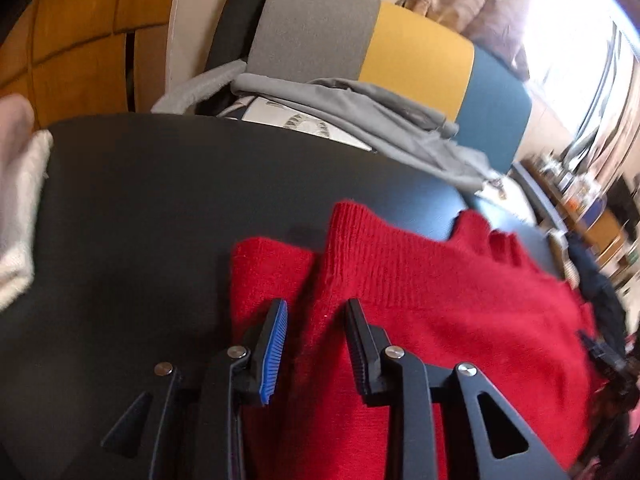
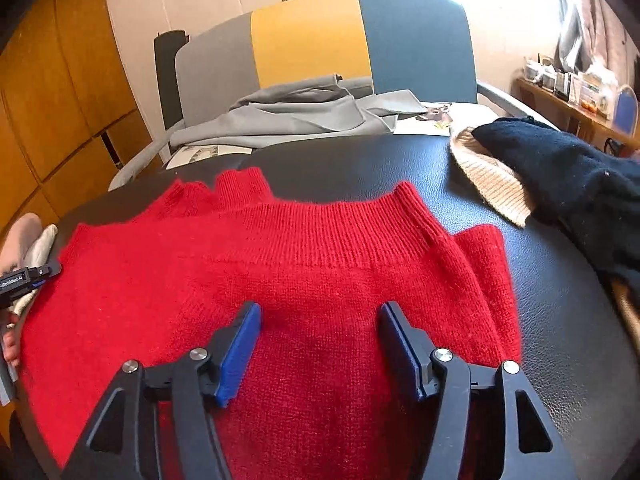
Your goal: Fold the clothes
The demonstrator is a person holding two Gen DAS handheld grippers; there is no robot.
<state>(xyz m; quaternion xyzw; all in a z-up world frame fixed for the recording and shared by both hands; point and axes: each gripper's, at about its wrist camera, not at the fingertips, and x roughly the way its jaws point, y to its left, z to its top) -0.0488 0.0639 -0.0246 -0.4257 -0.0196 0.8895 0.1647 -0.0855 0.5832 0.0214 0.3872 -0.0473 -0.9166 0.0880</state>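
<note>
Lived-in home room; grey-yellow-blue chair heaped with grey clothing; wooden cupboard doors; curtained bright window; cluttered side shelf; knitwear piled on black table.

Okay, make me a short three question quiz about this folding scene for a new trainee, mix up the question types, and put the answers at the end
1. True or false: the red sweater lies on the black table.
2. Which garment lies at the table's right edge in the right wrist view?
A. a dark navy knit over a beige ribbed knit
B. a green jacket
C. a striped shirt
3. Fill in: grey clothing is draped on a chair whose back is grey, ______ and blue.

Key
1. True. Both the left gripper and the right gripper stand open above it.
2. A
3. yellow
</note>
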